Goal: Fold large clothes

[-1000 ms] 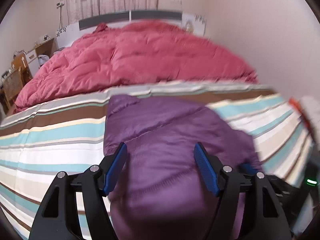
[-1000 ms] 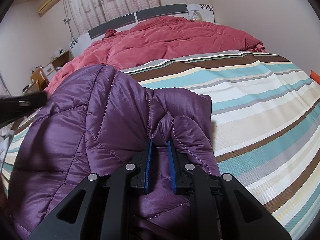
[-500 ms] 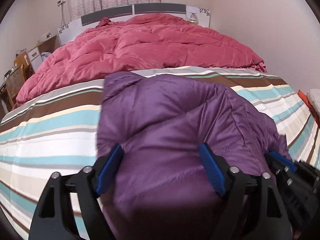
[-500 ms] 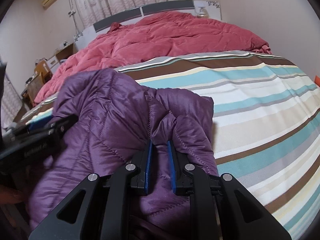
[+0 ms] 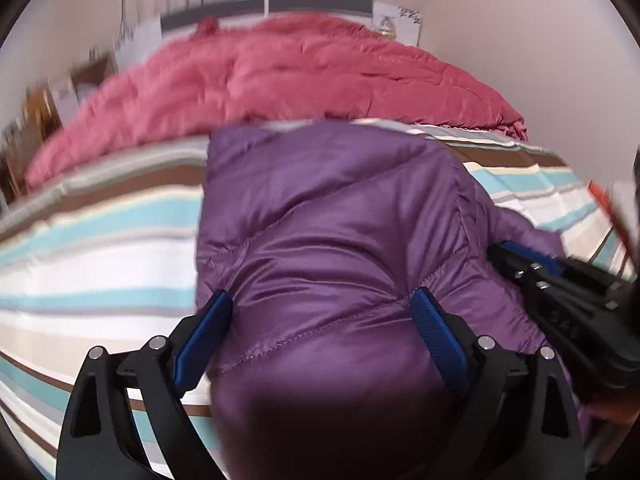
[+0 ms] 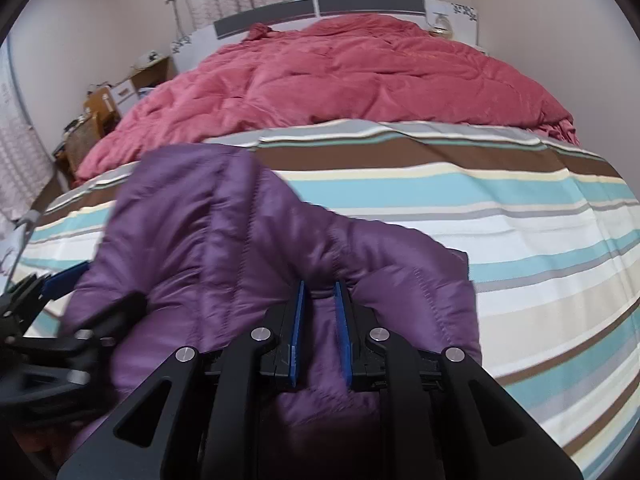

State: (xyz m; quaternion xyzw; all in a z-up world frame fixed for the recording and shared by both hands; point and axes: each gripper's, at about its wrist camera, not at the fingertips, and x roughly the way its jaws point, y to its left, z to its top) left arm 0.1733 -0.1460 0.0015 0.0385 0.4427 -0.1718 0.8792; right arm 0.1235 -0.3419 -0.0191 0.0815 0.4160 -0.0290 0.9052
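Pinching purple jacket (image 6: 248,248), right gripper (image 6: 320,292), unbranded

The purple jacket (image 6: 248,248) has apparently slumped lower (left view blurred) and its bunched fold flattened.

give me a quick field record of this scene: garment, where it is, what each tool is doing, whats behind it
garment: purple quilted jacket, bunched
surface: striped bedsheet
right tool: shut on a fold of the jacket
left tool: open, fingers either side of the jacket's bulk, not pinching
tools: close together at the near end of the jacket
behind: red comforter heaped toward the headboard
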